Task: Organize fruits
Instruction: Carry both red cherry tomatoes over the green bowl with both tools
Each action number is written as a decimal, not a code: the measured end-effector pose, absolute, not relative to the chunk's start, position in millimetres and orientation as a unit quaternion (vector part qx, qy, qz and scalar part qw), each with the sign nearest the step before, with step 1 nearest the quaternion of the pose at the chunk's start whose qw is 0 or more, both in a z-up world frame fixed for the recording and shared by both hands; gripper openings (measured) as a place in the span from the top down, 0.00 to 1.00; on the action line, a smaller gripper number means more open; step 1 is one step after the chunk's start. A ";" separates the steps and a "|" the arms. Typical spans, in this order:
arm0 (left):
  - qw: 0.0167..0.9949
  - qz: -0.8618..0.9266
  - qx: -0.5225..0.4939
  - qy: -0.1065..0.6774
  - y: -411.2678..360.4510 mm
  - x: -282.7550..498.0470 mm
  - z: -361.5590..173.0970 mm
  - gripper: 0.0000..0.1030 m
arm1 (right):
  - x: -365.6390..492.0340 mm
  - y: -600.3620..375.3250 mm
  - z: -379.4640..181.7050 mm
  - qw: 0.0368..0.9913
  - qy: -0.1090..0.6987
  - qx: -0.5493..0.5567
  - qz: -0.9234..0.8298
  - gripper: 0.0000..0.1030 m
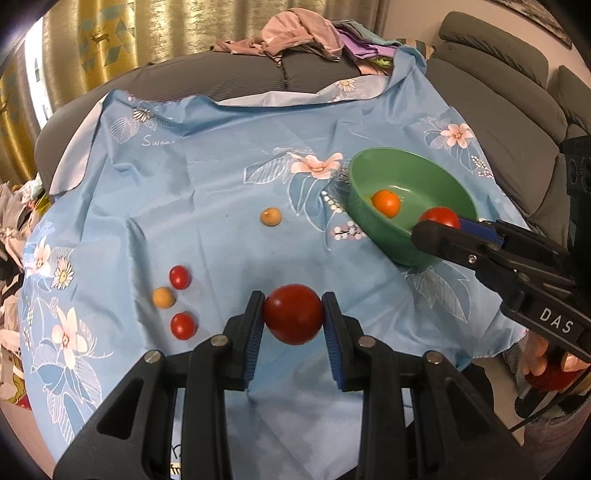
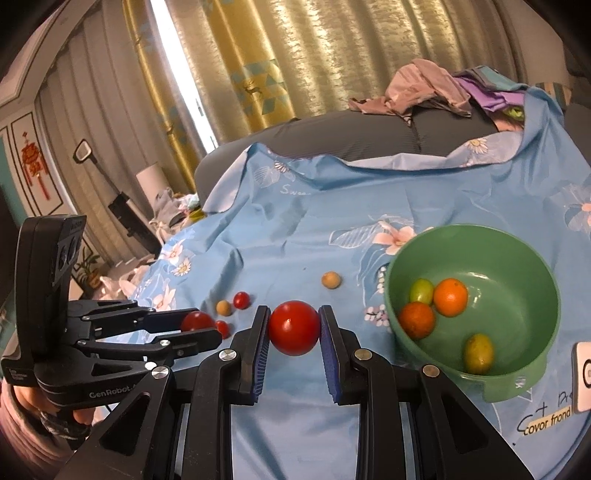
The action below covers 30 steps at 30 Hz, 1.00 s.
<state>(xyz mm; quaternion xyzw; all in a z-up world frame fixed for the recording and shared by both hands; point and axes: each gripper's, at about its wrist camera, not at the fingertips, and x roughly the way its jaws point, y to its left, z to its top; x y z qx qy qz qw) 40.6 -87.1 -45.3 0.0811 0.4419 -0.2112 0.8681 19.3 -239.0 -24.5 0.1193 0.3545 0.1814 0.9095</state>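
My left gripper is shut on a red tomato above the blue flowered cloth. My right gripper is shut on another red tomato, held just left of the green bowl. The bowl holds two orange fruits, a green one and a yellow-green one. On the cloth lie two small red tomatoes and two tan round fruits. The right gripper shows in the left view at the bowl's rim; the left gripper shows in the right view.
The cloth covers a grey sofa. A heap of clothes lies at the back. Gold curtains hang behind. A white device sits at the right edge by the bowl.
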 end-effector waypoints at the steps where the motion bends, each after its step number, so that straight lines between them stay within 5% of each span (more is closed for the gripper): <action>1: 0.868 -0.213 0.083 0.442 -90.4 41.6 -45.0 0.71 | 19.2 -241.7 -24.6 0.910 0.353 0.121 0.180 0.73; 30: 0.851 -0.289 0.149 0.412 -207.2 92.3 -35.1 0.71 | 32.1 -331.9 -44.1 0.920 0.340 0.173 0.088 0.73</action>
